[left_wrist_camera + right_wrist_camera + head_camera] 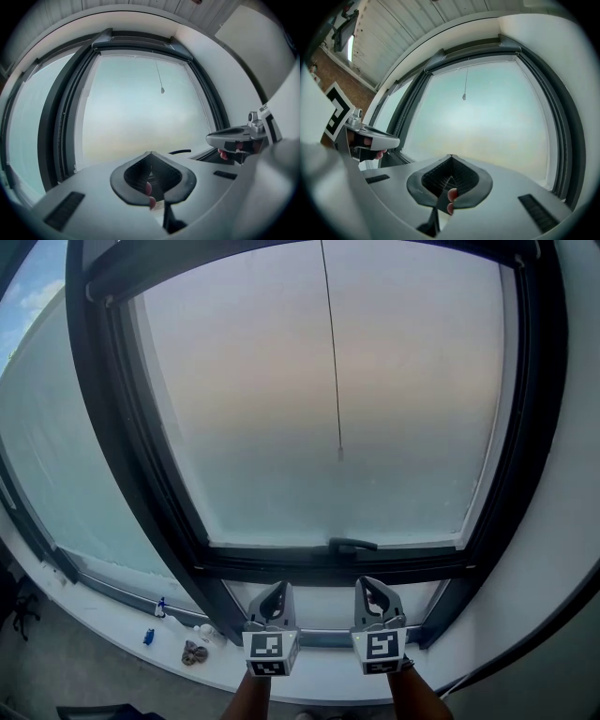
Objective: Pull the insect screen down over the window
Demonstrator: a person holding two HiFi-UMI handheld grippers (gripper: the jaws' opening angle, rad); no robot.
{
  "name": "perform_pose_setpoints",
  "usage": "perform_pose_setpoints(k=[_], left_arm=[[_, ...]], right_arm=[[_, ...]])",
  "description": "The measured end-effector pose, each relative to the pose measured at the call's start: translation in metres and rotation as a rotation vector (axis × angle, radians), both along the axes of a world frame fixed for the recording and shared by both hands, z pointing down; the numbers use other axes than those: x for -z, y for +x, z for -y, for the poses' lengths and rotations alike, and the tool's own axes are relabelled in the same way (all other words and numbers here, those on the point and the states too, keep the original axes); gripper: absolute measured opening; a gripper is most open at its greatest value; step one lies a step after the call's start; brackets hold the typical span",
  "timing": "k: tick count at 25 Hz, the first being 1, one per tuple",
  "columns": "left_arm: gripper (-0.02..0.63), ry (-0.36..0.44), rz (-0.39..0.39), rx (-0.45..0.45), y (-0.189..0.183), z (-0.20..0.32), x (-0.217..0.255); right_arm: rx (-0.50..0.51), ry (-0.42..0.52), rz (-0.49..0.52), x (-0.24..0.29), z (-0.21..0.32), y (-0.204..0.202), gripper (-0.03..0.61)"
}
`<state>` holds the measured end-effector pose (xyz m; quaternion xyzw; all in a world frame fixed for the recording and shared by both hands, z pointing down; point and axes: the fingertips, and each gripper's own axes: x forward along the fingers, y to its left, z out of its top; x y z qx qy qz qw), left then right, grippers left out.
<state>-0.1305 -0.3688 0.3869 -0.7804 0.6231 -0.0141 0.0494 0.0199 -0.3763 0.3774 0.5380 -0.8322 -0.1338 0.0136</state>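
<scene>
Grippers, left (277, 596) and right (374, 591): jaws closed, empty, just below window (328, 381). Screen apparently still rolled in housing (140, 41) atop window; cord (339, 454) hangs mid-window. Step: approach. Next: raise, open, clamp cord end.

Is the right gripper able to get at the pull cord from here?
Probably yes: nothing stands between the right gripper and the cord, whose end hangs free well above it in the head view. The jaws are shut, so they would have to open first.
</scene>
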Motion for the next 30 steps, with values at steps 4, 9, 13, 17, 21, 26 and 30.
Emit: perform_pose_setpoints(k=[4, 9, 13, 17, 21, 26, 30], left_arm=[[0.003, 0.010, 0.001, 0.008, -0.018, 0.023, 0.022], [0.003, 0.078, 0.127, 0.023, -0.033, 0.050, 0.062], [0.003, 0.159, 0.217, -0.001, -0.023, 0.057, 0.092], [0.003, 0.265, 0.422, 0.044, -0.003, 0.074, 0.117], [0.003, 0.316, 0.617, 0.059, 0.017, 0.092, 0.140], [0.003, 0.395, 0.745, 0.042, 0.025, 0.104, 0.193], [0.003, 0.517, 0.950, 0.167, 0.024, 0.104, 0.257]], right_arm=[[-0.004, 0.112, -0.011, 0.031, 0.012, -0.007, 0.003], [-0.071, 0.182, -0.109, 0.069, 0.028, 0.011, 0.003], [-0.193, 0.284, -0.284, 0.100, 0.042, 0.026, 0.003], [-0.255, 0.373, -0.403, 0.136, 0.062, 0.040, 0.003], [-0.293, 0.443, -0.480, 0.170, 0.069, 0.044, 0.003], [-0.325, 0.519, -0.577, 0.217, 0.068, 0.040, 0.003], [-0.356, 0.607, -0.659, 0.262, 0.069, 0.036, 0.003]])
